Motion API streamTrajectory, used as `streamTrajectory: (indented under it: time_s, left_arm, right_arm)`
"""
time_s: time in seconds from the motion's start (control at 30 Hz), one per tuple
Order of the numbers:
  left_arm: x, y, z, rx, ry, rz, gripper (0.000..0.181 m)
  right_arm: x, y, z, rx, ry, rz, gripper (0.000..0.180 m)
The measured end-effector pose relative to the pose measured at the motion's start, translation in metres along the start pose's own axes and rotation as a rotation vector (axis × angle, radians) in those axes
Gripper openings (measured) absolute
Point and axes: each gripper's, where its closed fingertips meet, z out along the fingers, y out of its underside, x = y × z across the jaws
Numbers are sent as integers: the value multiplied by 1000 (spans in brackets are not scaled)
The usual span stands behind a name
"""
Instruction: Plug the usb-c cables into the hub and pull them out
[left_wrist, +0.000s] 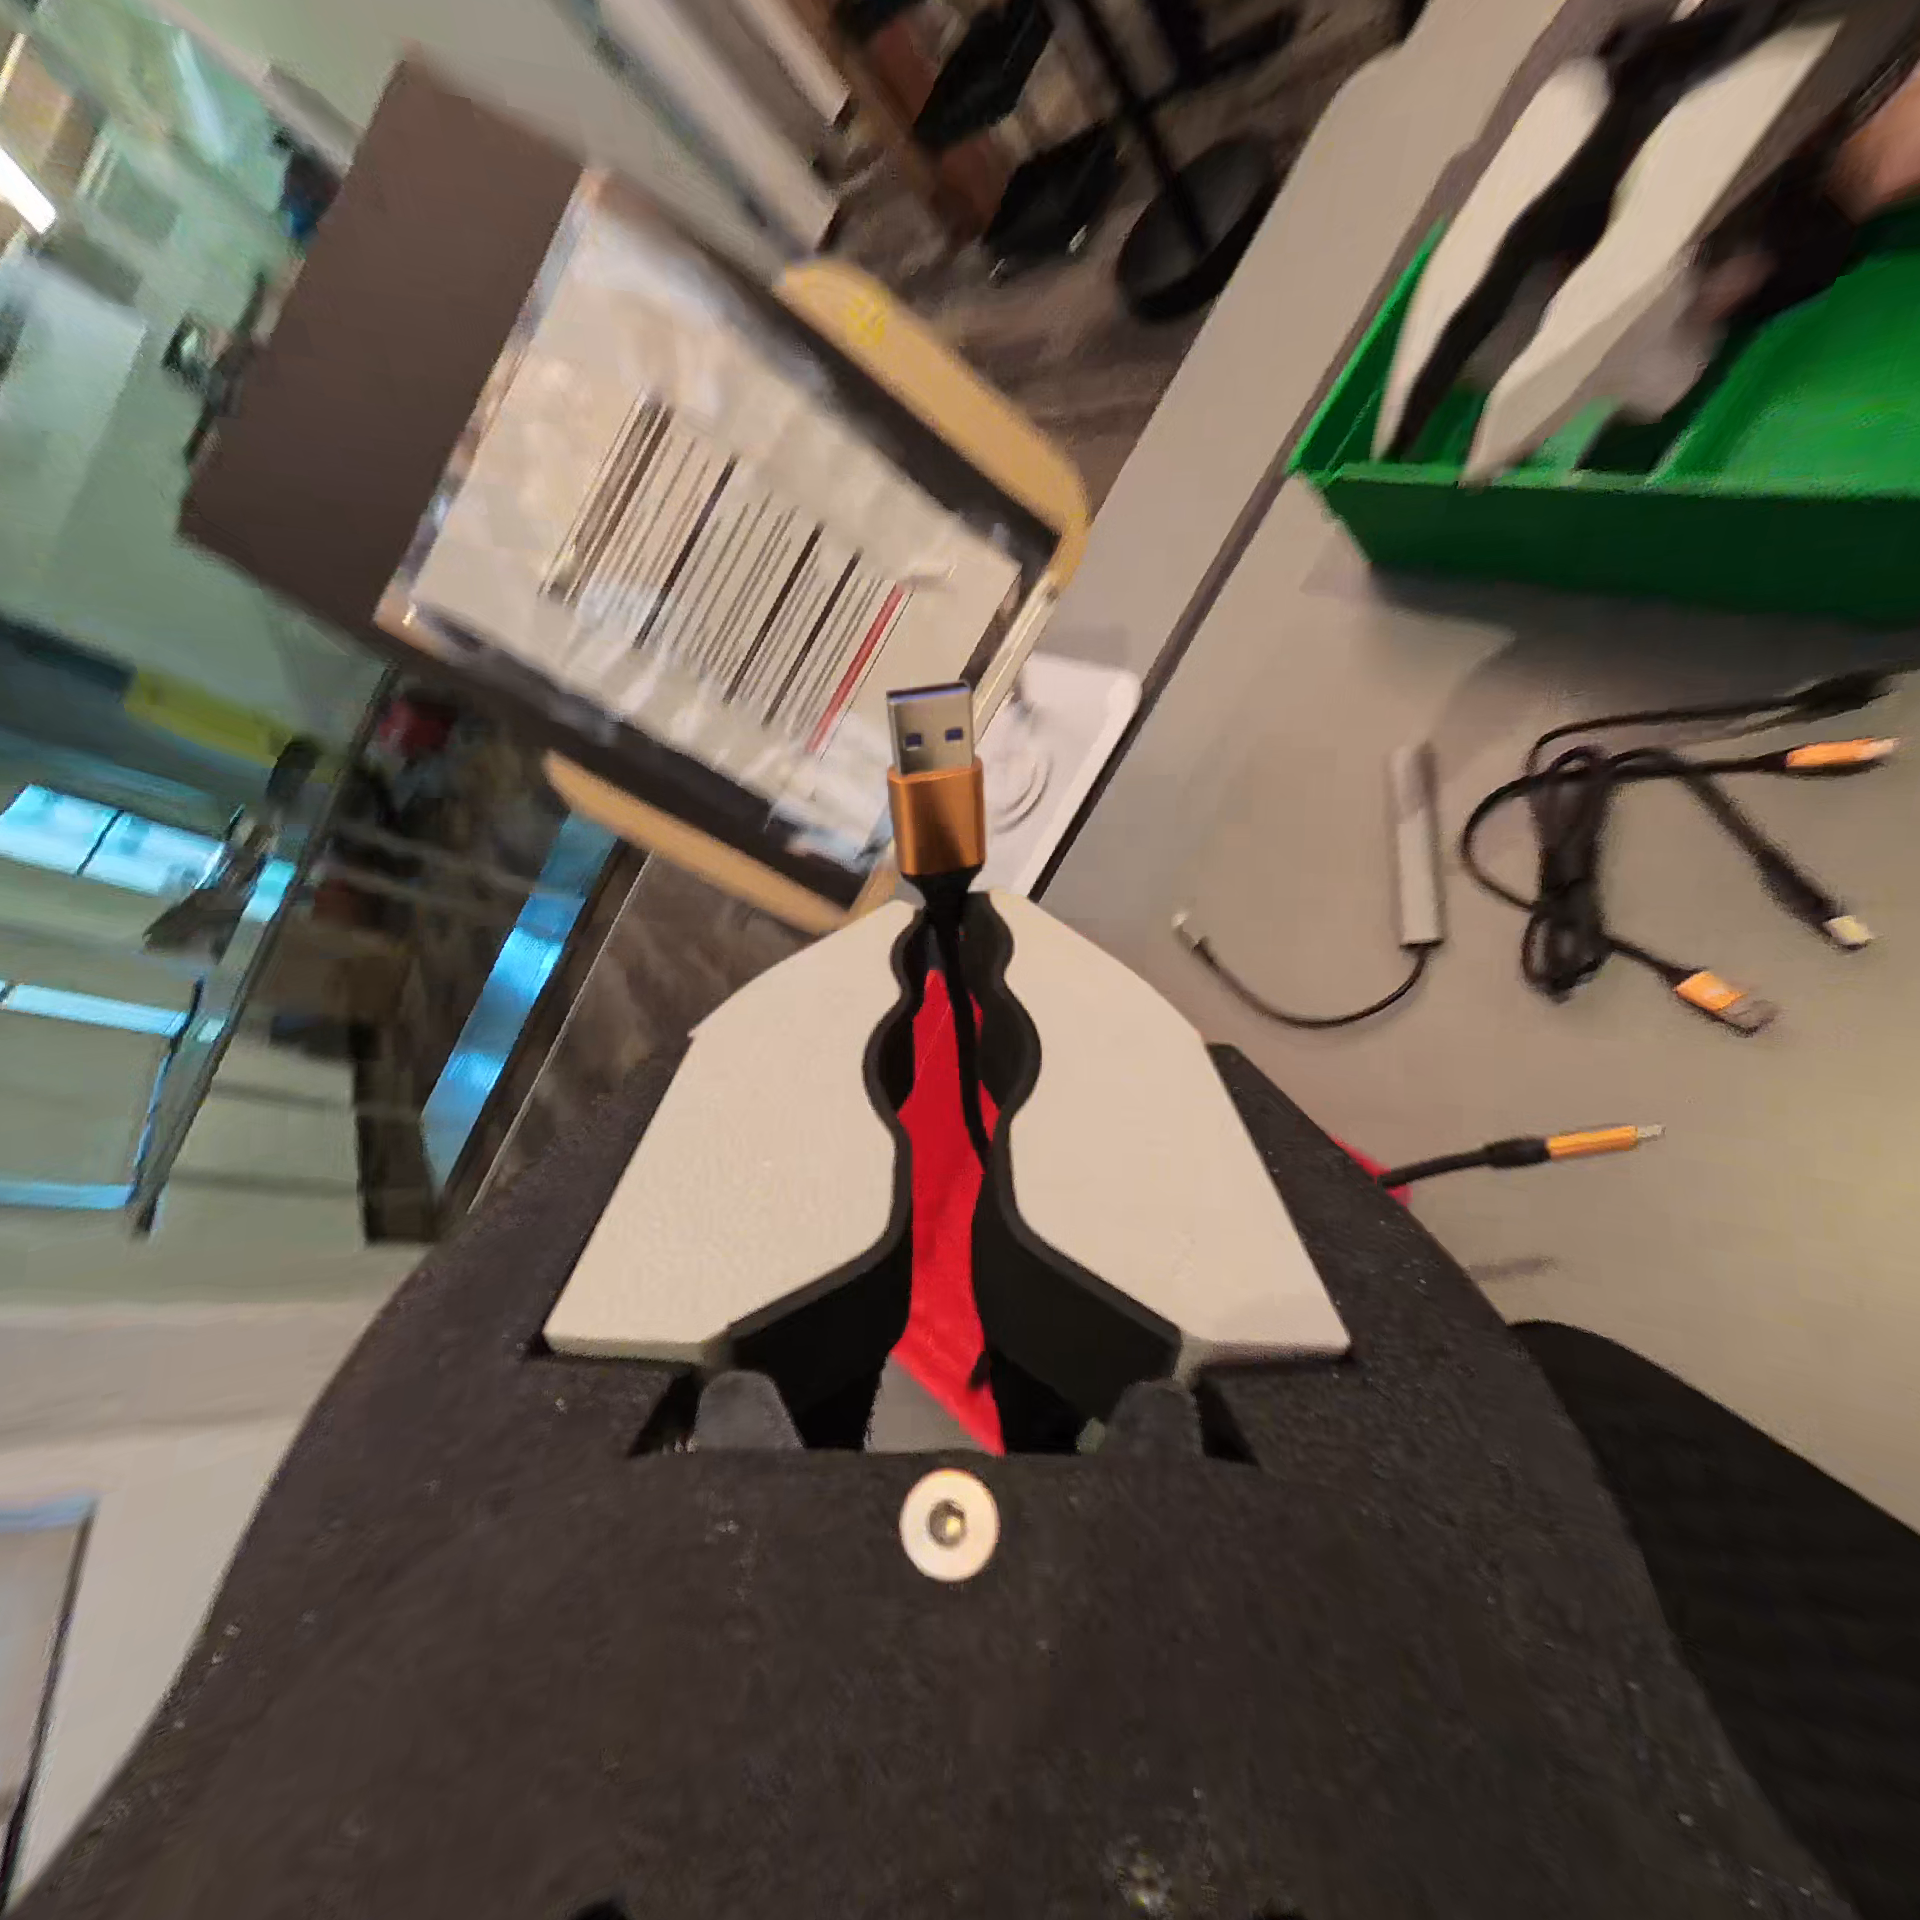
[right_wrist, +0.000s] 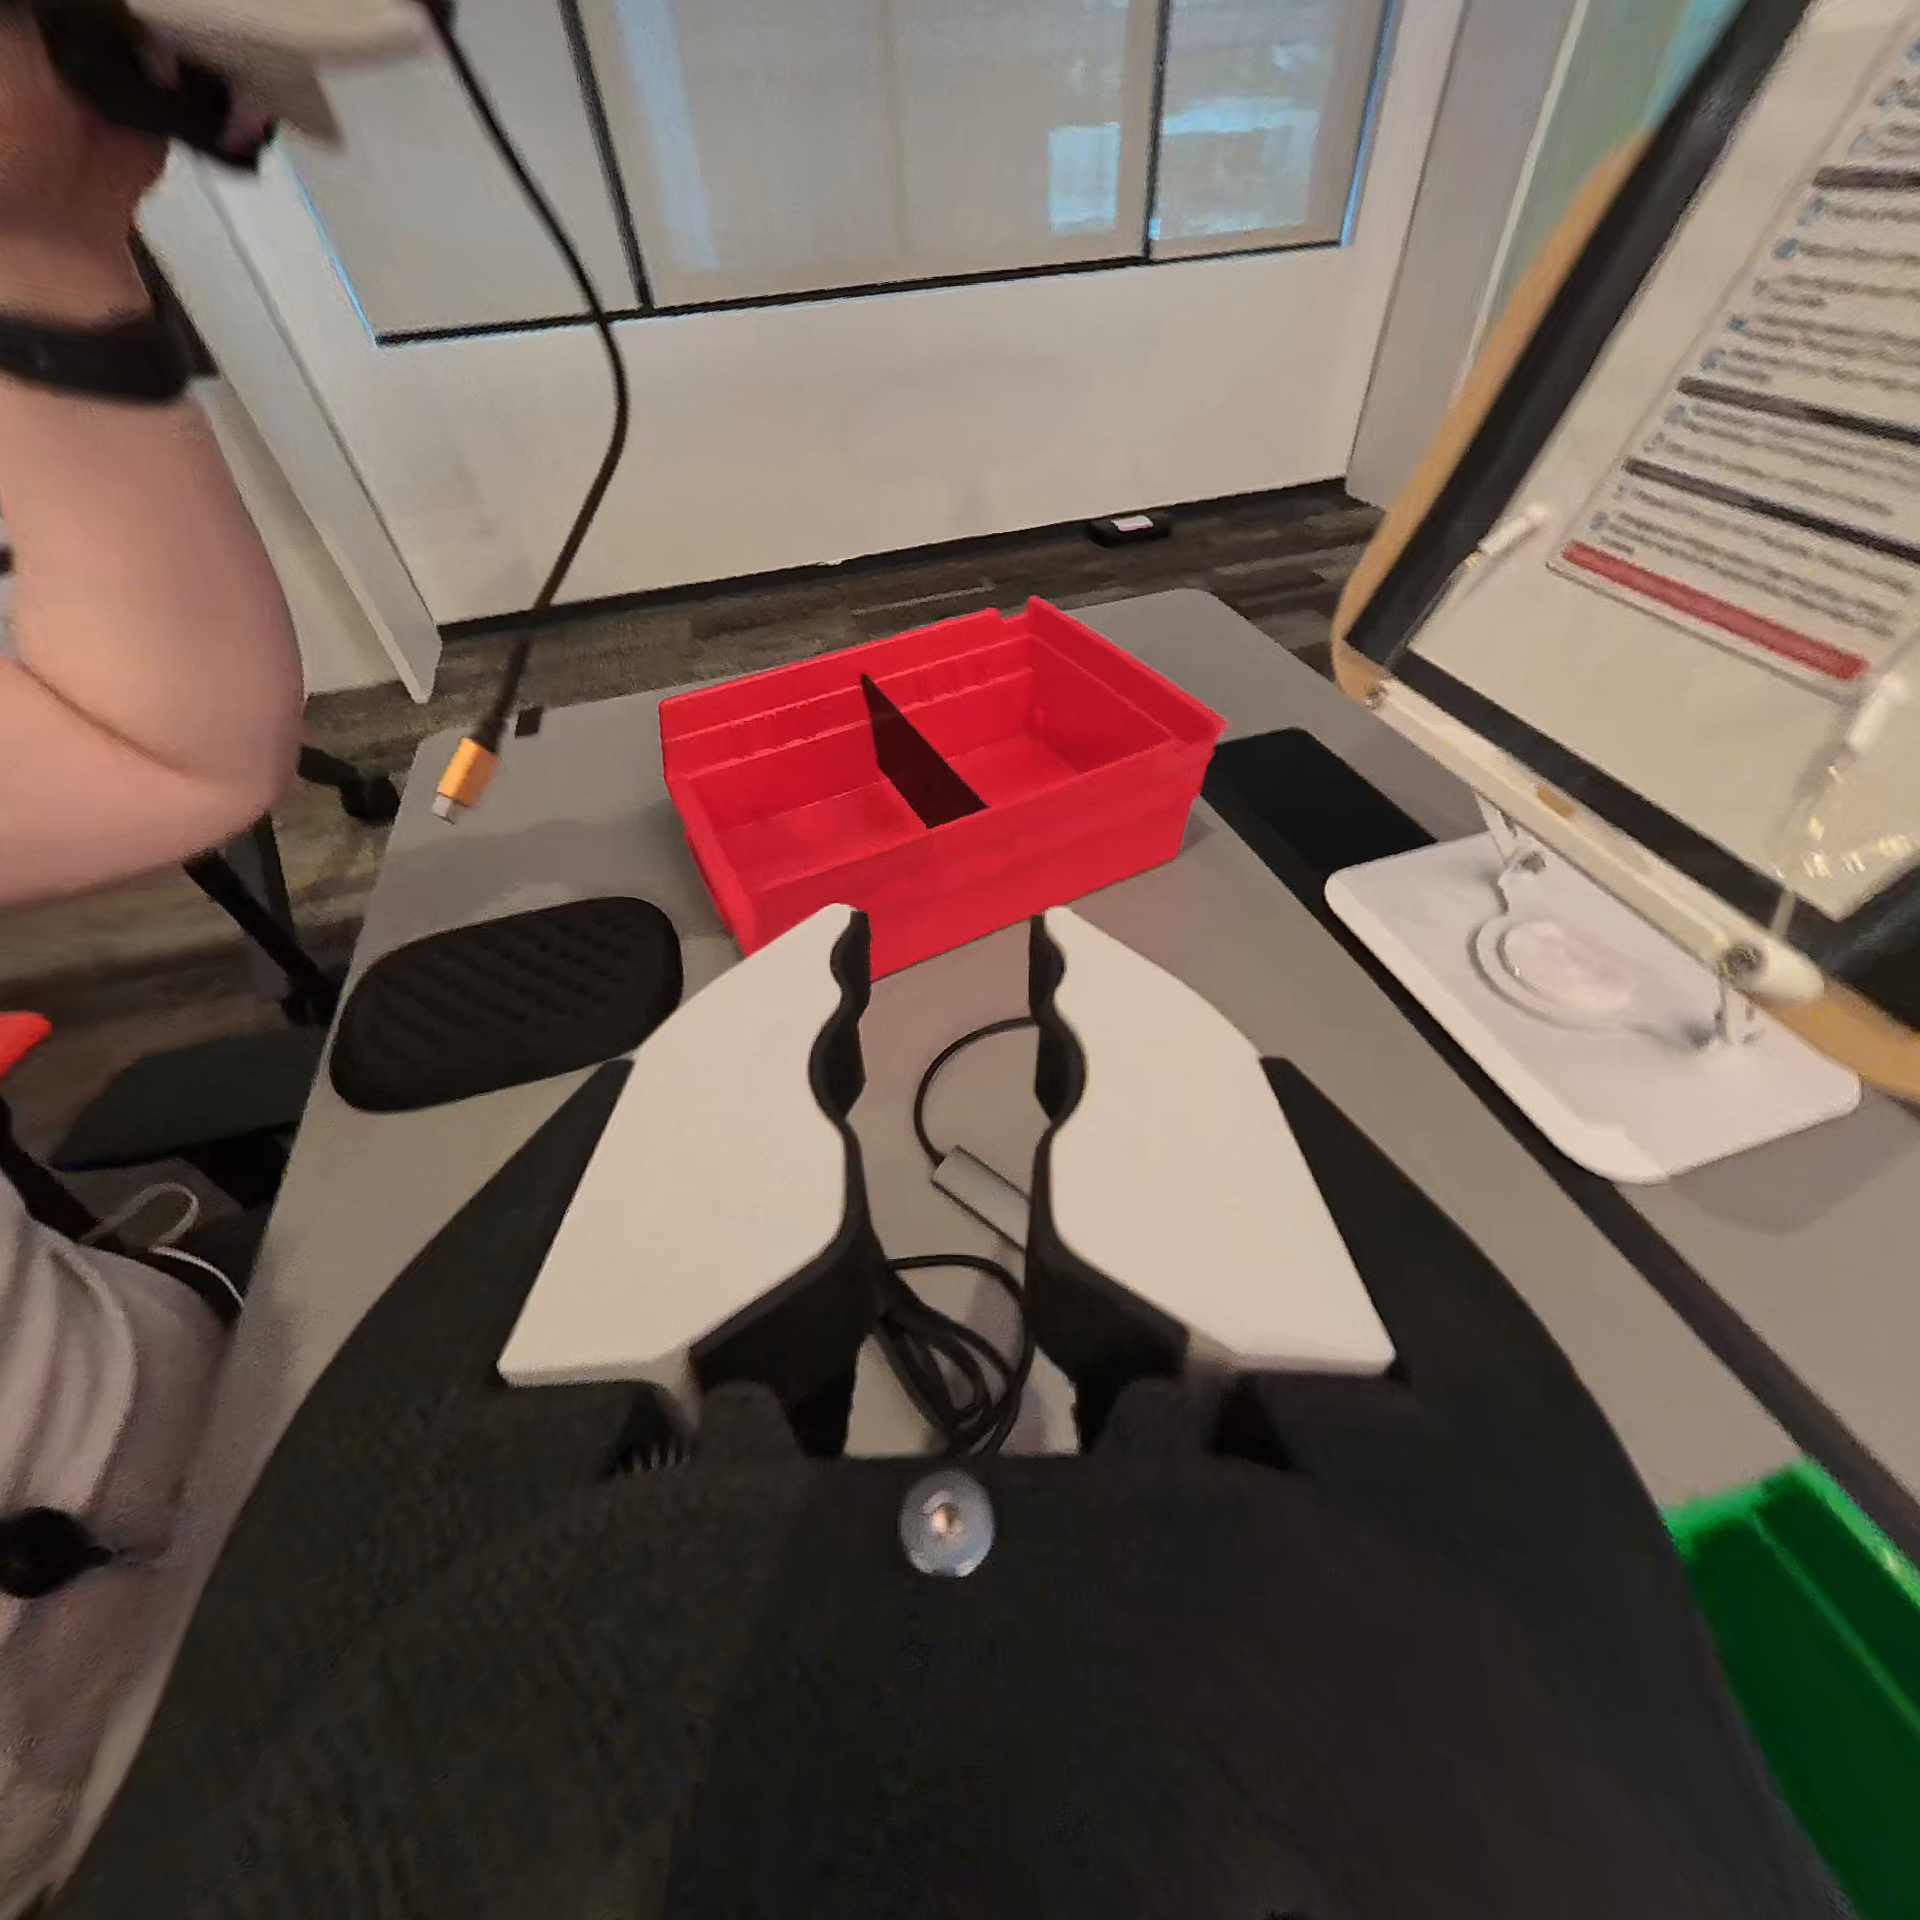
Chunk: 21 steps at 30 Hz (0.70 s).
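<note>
My left gripper (left_wrist: 951, 914) is shut on a black braided cable just behind its orange plug (left_wrist: 935, 800), which sticks up past the fingertips, well above the table. The cable's other orange end (right_wrist: 465, 774) hangs in the air over the table's far left. The slim grey hub (left_wrist: 1418, 852) lies on the grey table with its short black lead; in the right wrist view the hub (right_wrist: 977, 1179) lies below and between my fingers. My right gripper (right_wrist: 945, 935) is open and empty above it. More orange-ended cables (left_wrist: 1704, 997) lie tangled beside the hub.
A red divided bin (right_wrist: 935, 779) stands at the table's far side. A green bin (left_wrist: 1662, 509) sits by the other gripper. A framed sheet on a white stand (right_wrist: 1579, 1029) is at the right. A black chair back (right_wrist: 499, 997) and a person's arm (right_wrist: 135, 623) are at the left.
</note>
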Motion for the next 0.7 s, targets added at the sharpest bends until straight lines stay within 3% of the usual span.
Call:
streamTrajectory:
  time_s: [0.03, 0.13, 0.27, 0.33, 0.43, 0.57, 0.6, 0.7]
  left_arm:
    - [4, -15, -1, 37, 47, 13, 7]
    - [16, -57, 1, 129, 166, 67, 6]
    - [37, -100, 5, 196, 287, 158, 6]
    - [46, -114, 9, 205, 317, 212, 6]
    - [55, -128, 16, 202, 337, 267, 6]
    - [64, -138, 26, 188, 373, 295, 7]
    - [66, -140, 28, 185, 382, 300, 7]
    - [69, -148, 36, 182, 399, 298, 7]
  right_arm:
    - [-8, 1, 7, -1, -35, -49, 29]
    - [-44, -2, 26, 16, -201, -126, 30]
    - [-86, -34, 39, 122, -515, 230, 33]
    - [-96, -30, 48, 64, -594, 336, 40]
    - [-109, -9, 58, -69, -608, 302, 49]
    - [-117, -6, 57, -97, -645, 296, 34]
    - [-121, -5, 54, -108, -678, 277, 11]
    - [-120, 1, 56, -150, -650, 242, 4]
